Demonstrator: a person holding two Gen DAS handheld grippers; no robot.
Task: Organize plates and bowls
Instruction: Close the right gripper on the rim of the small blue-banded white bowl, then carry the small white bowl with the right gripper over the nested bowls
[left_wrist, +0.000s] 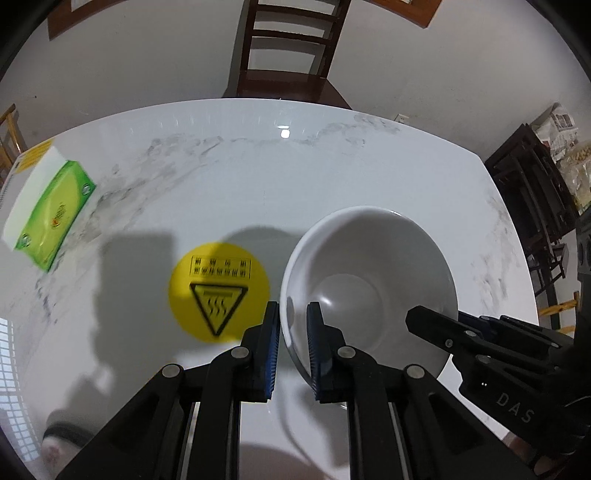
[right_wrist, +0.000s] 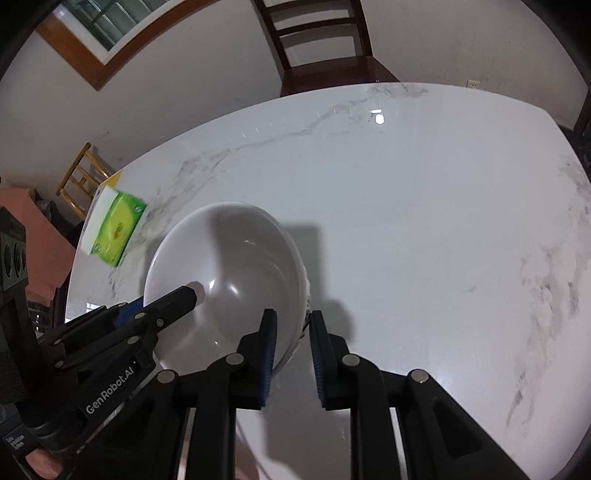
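A white bowl (left_wrist: 369, 280) is held above the white marble table (left_wrist: 258, 177), gripped on both sides. My left gripper (left_wrist: 292, 347) is shut on its left rim, one finger inside and one outside. My right gripper (right_wrist: 291, 350) is shut on its right rim in the same way. In the right wrist view the bowl (right_wrist: 225, 280) is tilted, with the left gripper's fingers (right_wrist: 173, 299) reaching over its near-left rim. In the left wrist view the right gripper's fingers (left_wrist: 436, 325) come in from the right.
A round yellow hot-surface sticker (left_wrist: 219, 286) lies on the table left of the bowl. A green and white tissue box (left_wrist: 48, 210) sits at the table's left edge. A dark wooden chair (left_wrist: 291, 48) stands behind the far edge. Dark furniture (left_wrist: 535, 206) stands right.
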